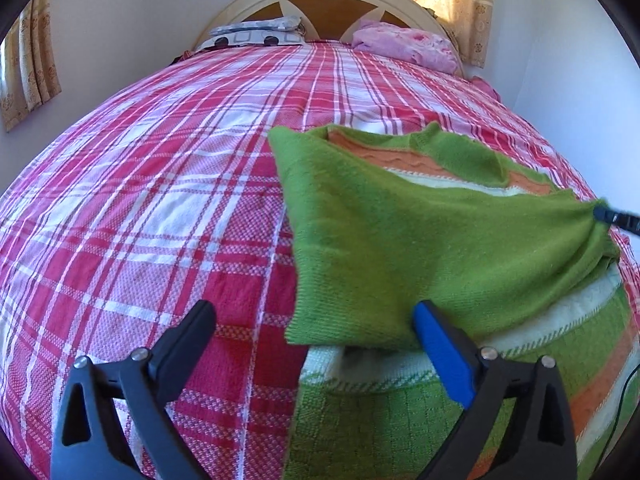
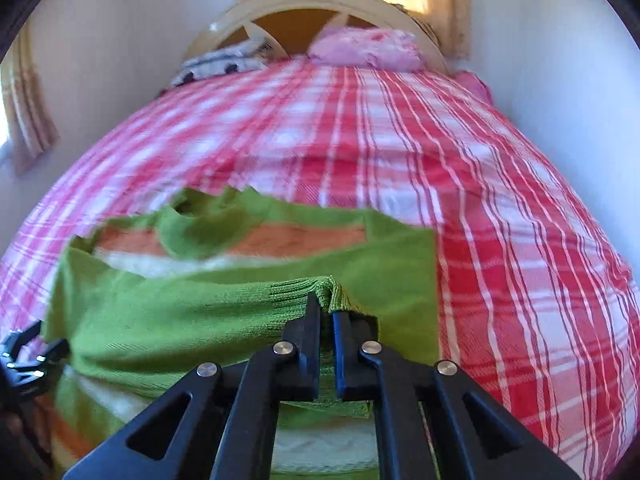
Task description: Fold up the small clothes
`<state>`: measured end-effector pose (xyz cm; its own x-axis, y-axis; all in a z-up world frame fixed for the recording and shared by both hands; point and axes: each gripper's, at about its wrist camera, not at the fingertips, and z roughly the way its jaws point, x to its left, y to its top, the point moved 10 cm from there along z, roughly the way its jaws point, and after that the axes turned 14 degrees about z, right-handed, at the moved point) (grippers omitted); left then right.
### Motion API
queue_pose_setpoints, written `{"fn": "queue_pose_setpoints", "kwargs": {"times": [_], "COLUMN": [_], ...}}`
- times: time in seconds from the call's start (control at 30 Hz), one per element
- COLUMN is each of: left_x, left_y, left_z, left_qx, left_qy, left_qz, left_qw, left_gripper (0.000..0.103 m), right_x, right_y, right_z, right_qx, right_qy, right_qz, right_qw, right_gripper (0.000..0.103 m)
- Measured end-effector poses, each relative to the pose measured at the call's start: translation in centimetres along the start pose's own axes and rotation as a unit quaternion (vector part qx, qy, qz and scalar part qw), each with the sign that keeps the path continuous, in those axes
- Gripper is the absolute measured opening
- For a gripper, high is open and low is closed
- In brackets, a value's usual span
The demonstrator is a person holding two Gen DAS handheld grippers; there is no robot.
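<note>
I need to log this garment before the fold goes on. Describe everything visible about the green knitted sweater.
The green knitted sweater is a small woollen-looking pullover with orange and cream stripes across chest and hem. It lies on the red and white checked bedspread, one plain green sleeve folded across its front. The right tongs are shut on that sleeve's ribbed cuff, bunching it. The open left tongs hover at its lower left edge; one finger overlaps the fabric, contact unclear.

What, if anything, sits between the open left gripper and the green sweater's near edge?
Nothing visible: the left gripper hangs open right at the green sweater, with only plaid bedspread beneath.
</note>
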<state>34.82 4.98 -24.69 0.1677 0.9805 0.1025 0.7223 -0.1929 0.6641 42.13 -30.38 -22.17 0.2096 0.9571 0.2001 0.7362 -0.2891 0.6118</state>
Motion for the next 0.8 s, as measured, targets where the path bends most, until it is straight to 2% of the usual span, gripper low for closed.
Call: {"fn": "queue_pose_setpoints", "kwargs": {"times": [0.1, 0.17, 0.2, 0.23, 0.37, 0.4, 0.47, 0.57, 0.63, 0.8], "left_x": [-0.2, -0.2, -0.1, 0.1, 1.4, 1.7, 1.9, 1.5, 1.2, 1.3], "left_y": [0.1, 0.0, 0.0, 0.1, -0.1, -0.2, -0.4, -0.4, -0.4, -0.5], "left_z": [-0.2, 0.0, 0.0, -0.1, -0.8, -0.7, -0.1, 0.0, 0.1, 0.2], "left_qx": [-0.007, -0.003, -0.002, -0.005, -0.026, -0.023, -0.008, -0.006, -0.004, 0.001], "left_qy": [-0.008, -0.008, -0.008, -0.007, -0.017, -0.019, -0.024, -0.018, -0.015, -0.013], "left_qz": [0.003, 0.002, -0.001, -0.006, -0.047, -0.059, -0.068, -0.057, -0.049, -0.046], "left_qw": [0.9999, 1.0, 1.0, 0.9999, 0.9984, 0.9978, 0.9973, 0.9982, 0.9987, 0.9989], "left_gripper": [0.102, 0.102, 0.102, 0.102, 0.102, 0.102, 0.102, 0.102, 0.102, 0.103], "right_x": [-0.9, -1.0, -1.1, -0.9, 2.4, 4.4, 7.0, 9.0, 8.6, 7.4], "right_y": [-1.5, -1.4, -1.2, -1.0, -0.7, -1.4, -2.8, -5.3, -7.3, -8.4], "right_z": [1.5, 1.1, 0.6, 0.1, -3.8, -4.6, -4.8, -2.5, -0.2, -1.7], "right_qx": [0.024, 0.011, 0.003, -0.005, -0.059, -0.055, -0.027, 0.011, 0.07, 0.078], "right_qy": [0.0, 0.003, -0.001, 0.006, 0.05, 0.098, 0.156, 0.15, 0.149, 0.122], "right_qz": [-0.003, -0.007, -0.007, -0.005, -0.043, -0.057, -0.078, -0.116, -0.097, -0.087], "right_qw": [1.0, 1.0, 1.0, 1.0, 0.996, 0.992, 0.984, 0.982, 0.981, 0.986], "right_gripper": [0.005, 0.019, 0.047, 0.066, 0.067, 0.067, 0.067, 0.067, 0.067, 0.067]}}
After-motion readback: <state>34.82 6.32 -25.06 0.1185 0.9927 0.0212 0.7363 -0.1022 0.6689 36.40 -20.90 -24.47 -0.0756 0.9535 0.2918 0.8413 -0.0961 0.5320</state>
